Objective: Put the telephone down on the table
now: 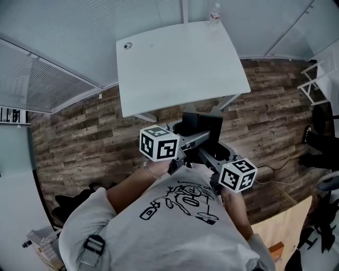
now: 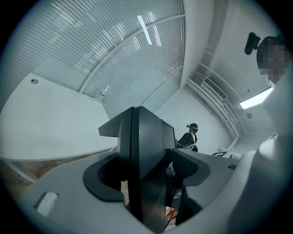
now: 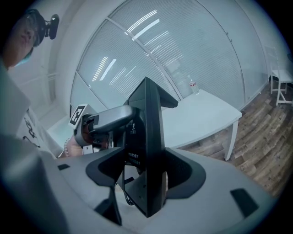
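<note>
A black telephone (image 1: pixel 202 128) hangs in the air over the wooden floor, just short of the near edge of the white table (image 1: pixel 180 63). Both grippers clamp it. My left gripper (image 1: pixel 197 138) comes in from the left and is shut on the telephone's body (image 2: pixel 143 160). My right gripper (image 1: pixel 205 154) comes in from the lower right and is shut on the telephone (image 3: pixel 149 151) edge-on; a thin cord hangs under it. In the right gripper view the left gripper's grey body (image 3: pixel 107 121) presses against the telephone's far side.
A clear water bottle (image 1: pixel 214 15) stands at the table's far right corner, and a small round fitting (image 1: pixel 127 46) lies at its far left. Glass walls with blinds close in behind. A white rack (image 1: pixel 318 79) stands right. Another person (image 2: pixel 190 137) stands far off.
</note>
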Tool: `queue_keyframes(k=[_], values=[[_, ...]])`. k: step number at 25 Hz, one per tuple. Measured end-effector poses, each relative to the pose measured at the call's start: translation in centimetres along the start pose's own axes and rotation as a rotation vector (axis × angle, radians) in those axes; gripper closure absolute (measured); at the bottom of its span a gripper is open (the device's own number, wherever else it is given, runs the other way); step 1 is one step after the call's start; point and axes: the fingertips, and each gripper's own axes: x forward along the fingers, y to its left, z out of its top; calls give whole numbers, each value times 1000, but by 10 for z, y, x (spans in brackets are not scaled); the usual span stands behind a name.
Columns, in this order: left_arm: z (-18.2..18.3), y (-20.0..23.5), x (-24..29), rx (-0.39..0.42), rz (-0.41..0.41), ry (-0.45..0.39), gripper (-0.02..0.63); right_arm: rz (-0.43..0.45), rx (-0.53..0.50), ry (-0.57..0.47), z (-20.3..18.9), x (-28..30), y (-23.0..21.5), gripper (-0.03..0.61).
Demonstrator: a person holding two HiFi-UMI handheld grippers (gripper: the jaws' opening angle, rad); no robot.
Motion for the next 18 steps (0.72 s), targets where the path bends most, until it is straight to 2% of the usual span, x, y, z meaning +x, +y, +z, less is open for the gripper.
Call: queue_keyframes(k=[7, 14, 18], values=[[71, 59, 8, -20, 7, -1, 288, 2, 5, 20, 63, 66, -15, 319], [95, 74, 6, -2, 7, -15, 288, 7, -14, 9, 83, 86, -16, 319], [136, 117, 9, -20, 1, -13, 288, -1, -8, 23, 117, 133, -26, 319]])
